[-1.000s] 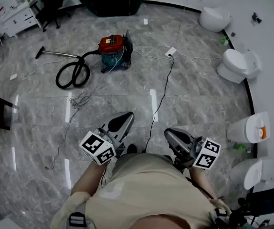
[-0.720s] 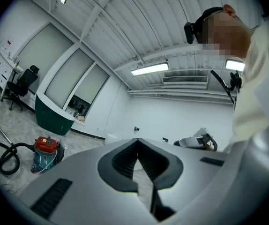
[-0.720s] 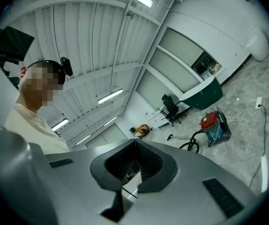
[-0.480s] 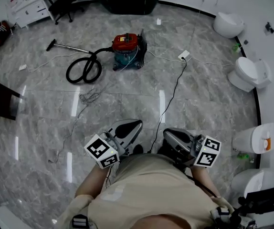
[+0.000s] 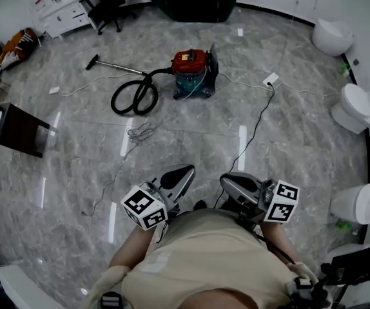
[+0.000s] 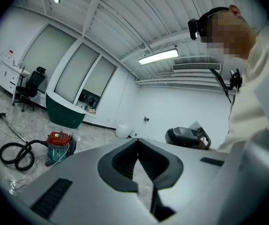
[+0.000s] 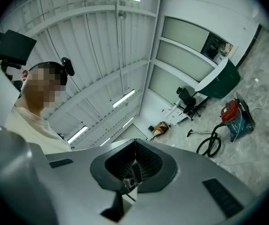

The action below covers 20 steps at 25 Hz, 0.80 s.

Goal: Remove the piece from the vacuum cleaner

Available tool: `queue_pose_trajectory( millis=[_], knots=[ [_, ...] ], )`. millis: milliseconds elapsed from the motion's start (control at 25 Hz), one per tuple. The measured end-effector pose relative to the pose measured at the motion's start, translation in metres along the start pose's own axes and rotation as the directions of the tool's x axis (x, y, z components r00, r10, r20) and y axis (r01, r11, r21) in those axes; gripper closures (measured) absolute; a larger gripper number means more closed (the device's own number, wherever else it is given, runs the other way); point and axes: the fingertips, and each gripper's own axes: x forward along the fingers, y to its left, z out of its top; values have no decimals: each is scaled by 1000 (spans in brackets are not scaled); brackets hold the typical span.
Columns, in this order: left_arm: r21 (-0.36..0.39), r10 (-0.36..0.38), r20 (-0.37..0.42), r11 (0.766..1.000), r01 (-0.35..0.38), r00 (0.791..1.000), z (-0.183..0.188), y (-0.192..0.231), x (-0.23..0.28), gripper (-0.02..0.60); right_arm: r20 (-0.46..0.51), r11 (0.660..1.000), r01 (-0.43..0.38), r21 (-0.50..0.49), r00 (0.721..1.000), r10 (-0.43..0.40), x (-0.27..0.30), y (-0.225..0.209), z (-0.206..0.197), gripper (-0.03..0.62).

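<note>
Step in hand, by judgement: approach. The vacuum cleaner [image 5: 193,74] stands on the floor [image 5: 288,127] well ahead of you. The left gripper [image 5: 186,170] and right gripper [image 5: 226,180] are held at your body, fingers closed on nothing. Next, walk in and open the fingers. The wand [image 5: 117,65] lies flat, its long axis running up-left and its nozzle end away from the canister. The hose [image 5: 133,97] is coiled between them.

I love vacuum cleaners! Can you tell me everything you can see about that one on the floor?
The vacuum cleaner is a small drum type with a red top and teal body, standing upright on the grey marble floor. Its black hose coils in a loop beside it and ends in a thin wand lying flat.
</note>
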Motion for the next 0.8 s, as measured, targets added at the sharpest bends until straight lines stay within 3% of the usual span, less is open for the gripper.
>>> queue_pose_trajectory(
  millis=[360, 800],
  knots=[
    [52, -6, -49, 999, 9, 999, 15, -29, 97, 578, 86, 998, -2, 60, 996, -3, -67, -44, 64, 592],
    [76, 69, -111, 995, -61, 991, 5, -69, 209, 578, 18, 995, -61, 82, 998, 60, -149, -88, 120, 592]
  ],
)
